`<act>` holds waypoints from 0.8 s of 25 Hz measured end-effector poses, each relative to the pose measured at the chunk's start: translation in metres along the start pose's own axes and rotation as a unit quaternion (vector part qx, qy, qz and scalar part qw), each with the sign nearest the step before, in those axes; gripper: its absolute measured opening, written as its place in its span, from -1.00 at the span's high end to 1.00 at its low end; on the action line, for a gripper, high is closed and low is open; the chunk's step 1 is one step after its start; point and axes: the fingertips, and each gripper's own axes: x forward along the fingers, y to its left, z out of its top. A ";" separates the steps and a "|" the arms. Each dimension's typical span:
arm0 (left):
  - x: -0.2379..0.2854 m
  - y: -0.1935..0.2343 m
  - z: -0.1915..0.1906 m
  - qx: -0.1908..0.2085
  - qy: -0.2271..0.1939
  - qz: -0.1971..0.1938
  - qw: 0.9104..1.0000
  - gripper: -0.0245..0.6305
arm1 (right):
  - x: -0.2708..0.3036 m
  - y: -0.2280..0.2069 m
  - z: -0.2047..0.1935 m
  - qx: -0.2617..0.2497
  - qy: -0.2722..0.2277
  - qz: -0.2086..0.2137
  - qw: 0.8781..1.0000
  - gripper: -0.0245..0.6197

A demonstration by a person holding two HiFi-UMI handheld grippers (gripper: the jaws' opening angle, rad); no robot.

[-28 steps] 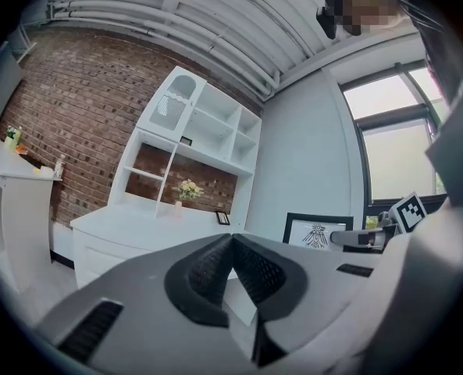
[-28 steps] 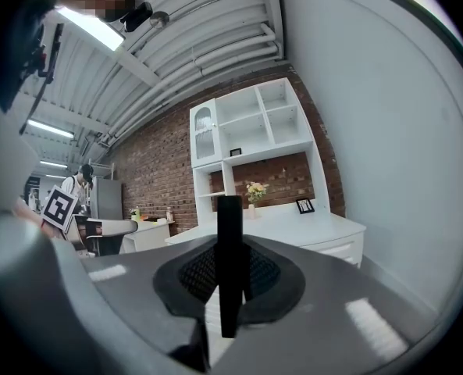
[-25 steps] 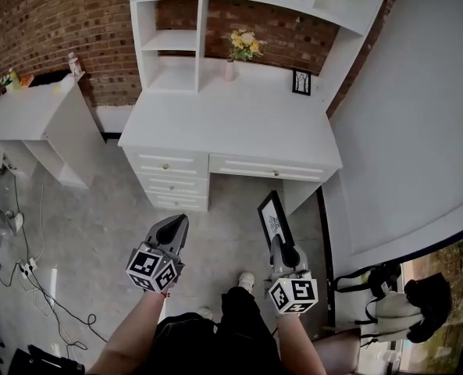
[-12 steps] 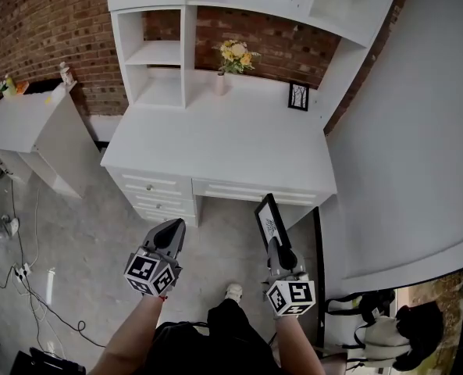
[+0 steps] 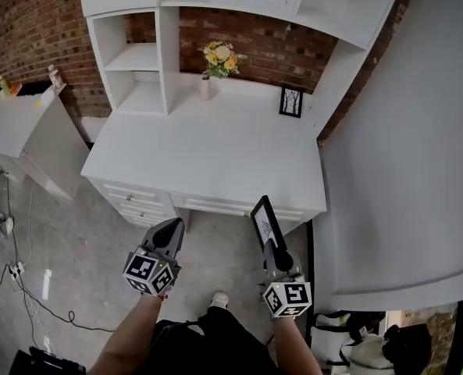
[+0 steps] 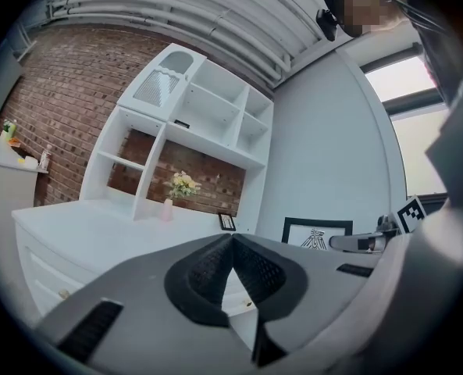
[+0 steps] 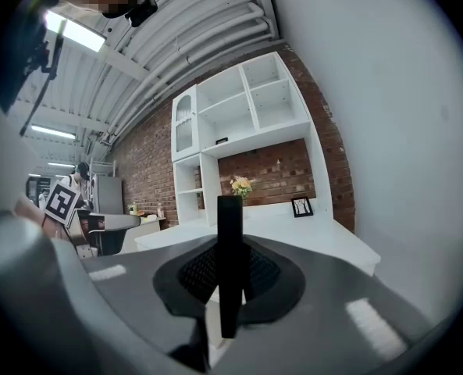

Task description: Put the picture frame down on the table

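The picture frame [image 5: 262, 220] is black with a white print. It stands upright in my right gripper [image 5: 269, 242], which is shut on its lower edge. In the right gripper view the frame [image 7: 229, 233] shows edge-on as a dark strip between the pads. It hangs in the air just in front of the white desk [image 5: 208, 158], near the desk's right front corner. My left gripper [image 5: 170, 231] is shut and holds nothing, level with the right one and left of it. In the left gripper view its pads [image 6: 215, 268] meet, and the frame [image 6: 317, 234] shows at the right.
On the desk's back stand a vase of yellow flowers [image 5: 216, 58] and a small framed picture [image 5: 290, 101]. White shelves [image 5: 133, 57] rise behind. A white side cabinet [image 5: 20, 123] stands at the left, with cables [image 5: 28, 287] on the floor. A grey wall [image 5: 403, 155] runs along the right.
The person has stepped toward the desk, so it has drawn closer in view. Both grippers kept their pose; the held frame now reaches the desk's front edge.
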 end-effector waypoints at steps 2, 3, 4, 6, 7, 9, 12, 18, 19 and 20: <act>0.012 -0.002 -0.001 0.000 0.002 0.004 1.000 0.92 | 0.008 -0.010 0.000 0.000 0.003 0.007 1.000 0.83; 0.018 -0.002 -0.002 0.000 0.002 0.007 1.000 0.92 | 0.012 -0.015 0.000 -0.001 0.005 0.010 1.000 0.83; 0.024 -0.003 -0.002 0.000 0.002 0.010 1.000 0.92 | 0.015 -0.019 0.000 -0.002 0.007 0.014 1.000 0.83; 0.033 -0.004 -0.004 0.000 0.001 0.016 1.000 0.92 | 0.022 -0.028 -0.001 -0.001 0.010 0.020 1.000 0.83; 0.037 -0.004 -0.004 0.000 0.001 0.019 1.000 0.92 | 0.025 -0.031 -0.001 -0.001 0.011 0.022 1.000 0.83; 0.043 -0.004 -0.005 0.000 0.000 0.025 1.000 0.92 | 0.032 -0.036 -0.002 0.000 0.014 0.028 1.000 0.83; 0.051 -0.002 -0.008 0.000 0.001 0.032 0.999 0.92 | 0.042 -0.044 -0.002 0.000 0.015 0.034 0.999 0.83; 0.053 0.011 -0.014 0.000 0.014 0.053 0.999 0.92 | 0.058 -0.049 -0.011 0.009 0.026 0.044 0.999 0.83; 0.055 0.014 -0.014 0.000 0.015 0.055 0.998 0.92 | 0.062 -0.049 -0.012 0.011 0.027 0.045 0.999 0.83; 0.057 0.017 -0.013 0.001 0.016 0.056 0.998 0.92 | 0.065 -0.049 -0.013 0.013 0.028 0.046 0.998 0.83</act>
